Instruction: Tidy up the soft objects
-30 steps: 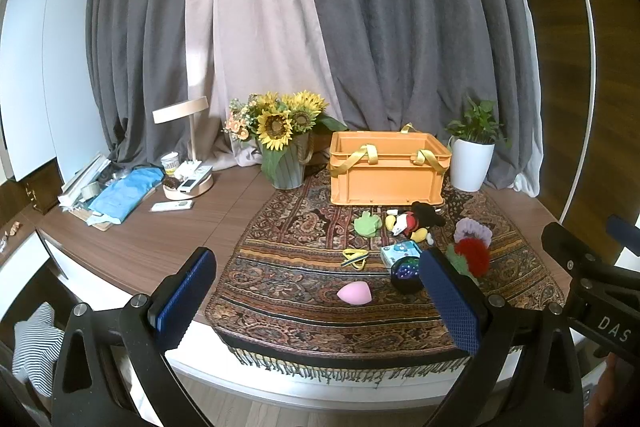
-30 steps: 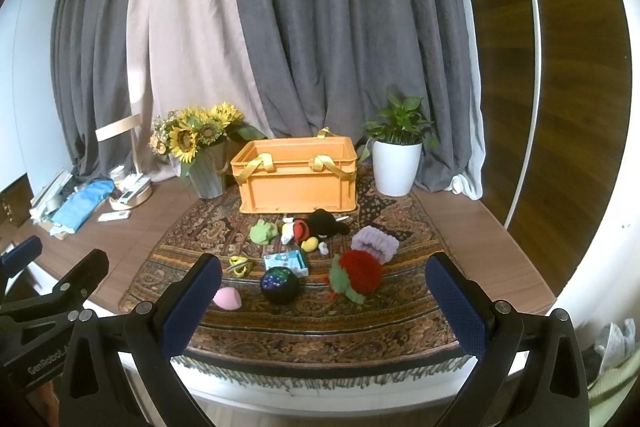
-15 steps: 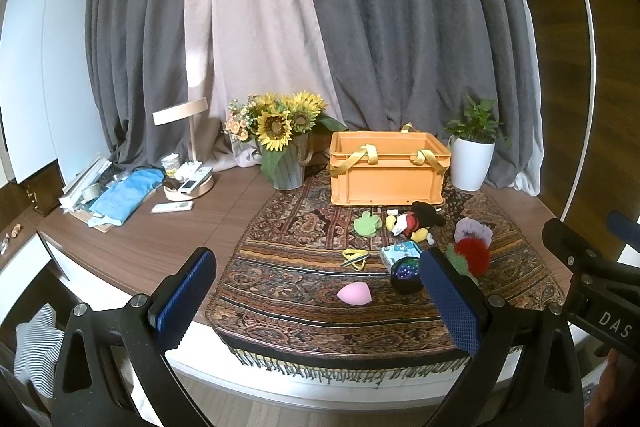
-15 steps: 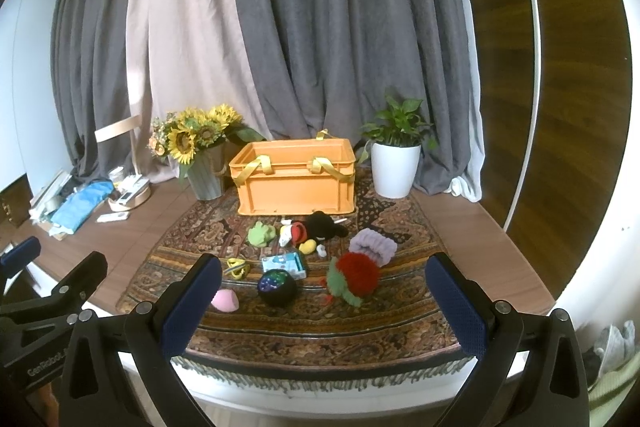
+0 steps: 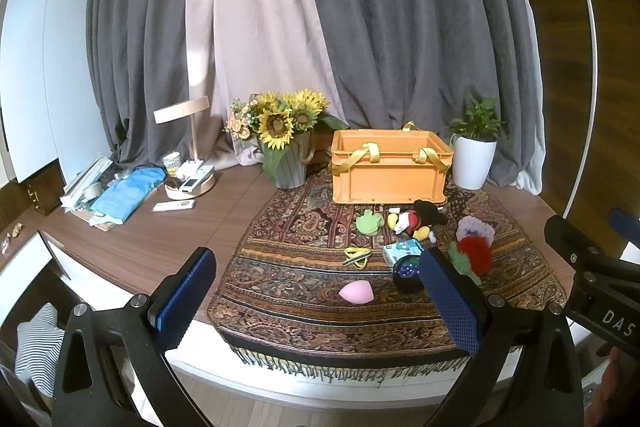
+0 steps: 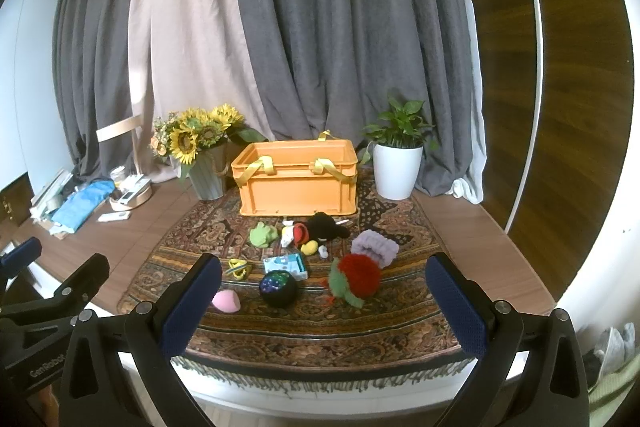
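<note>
Almost nothing has shifted over the last second: left gripper (image 5: 316,301) and right gripper (image 6: 324,303) still hover with jaws wide apart and empty. The soft toys (image 6: 354,277) lie ahead of them, short of the orange crate (image 6: 298,177), so sorting hasn't begun.

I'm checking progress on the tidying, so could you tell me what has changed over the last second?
Nothing visibly changed. Both grippers, left and right, hang open short of the rug, holding nothing. The toys lie in front of the orange crate.
</note>
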Motion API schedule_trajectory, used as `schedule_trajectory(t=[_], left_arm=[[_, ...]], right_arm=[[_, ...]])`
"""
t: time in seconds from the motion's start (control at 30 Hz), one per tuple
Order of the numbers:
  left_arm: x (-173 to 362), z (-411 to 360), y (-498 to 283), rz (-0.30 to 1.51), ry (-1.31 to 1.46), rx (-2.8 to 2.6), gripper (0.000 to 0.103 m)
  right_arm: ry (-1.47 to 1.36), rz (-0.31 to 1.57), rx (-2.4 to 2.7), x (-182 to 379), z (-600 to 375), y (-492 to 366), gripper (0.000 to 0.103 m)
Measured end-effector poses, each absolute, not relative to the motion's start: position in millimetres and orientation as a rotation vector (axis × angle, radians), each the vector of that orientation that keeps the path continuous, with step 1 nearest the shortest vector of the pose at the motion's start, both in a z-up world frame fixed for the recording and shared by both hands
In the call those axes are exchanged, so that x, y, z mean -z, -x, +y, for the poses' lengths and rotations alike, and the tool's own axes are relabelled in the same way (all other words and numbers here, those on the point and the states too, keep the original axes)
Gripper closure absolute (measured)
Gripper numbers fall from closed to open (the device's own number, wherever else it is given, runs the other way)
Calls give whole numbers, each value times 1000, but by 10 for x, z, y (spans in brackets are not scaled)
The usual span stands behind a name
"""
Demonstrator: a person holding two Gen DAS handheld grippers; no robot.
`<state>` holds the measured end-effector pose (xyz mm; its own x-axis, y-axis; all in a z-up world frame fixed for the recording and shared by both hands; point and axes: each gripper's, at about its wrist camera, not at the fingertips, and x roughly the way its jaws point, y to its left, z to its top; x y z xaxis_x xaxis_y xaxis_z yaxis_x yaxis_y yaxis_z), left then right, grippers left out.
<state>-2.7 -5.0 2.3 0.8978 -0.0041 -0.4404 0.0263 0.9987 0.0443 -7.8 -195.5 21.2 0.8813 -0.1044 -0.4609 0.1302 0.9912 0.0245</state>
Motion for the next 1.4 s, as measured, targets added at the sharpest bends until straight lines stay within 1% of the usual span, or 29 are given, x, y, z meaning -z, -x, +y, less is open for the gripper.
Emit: schedule_trajectory(t=[0.87, 1.13, 1.4], left_arm=[[39, -52, -33, 479, -27, 26, 0], [239, -71, -217, 514, -59, 39, 0], [611, -83, -558, 569, -77, 75, 0]], right_arm=[[-56, 489, 101, -145, -1967, 4, 1], [-68, 528, 40, 51, -1937, -203, 1], [-84, 592, -30, 351, -1890, -613, 1]])
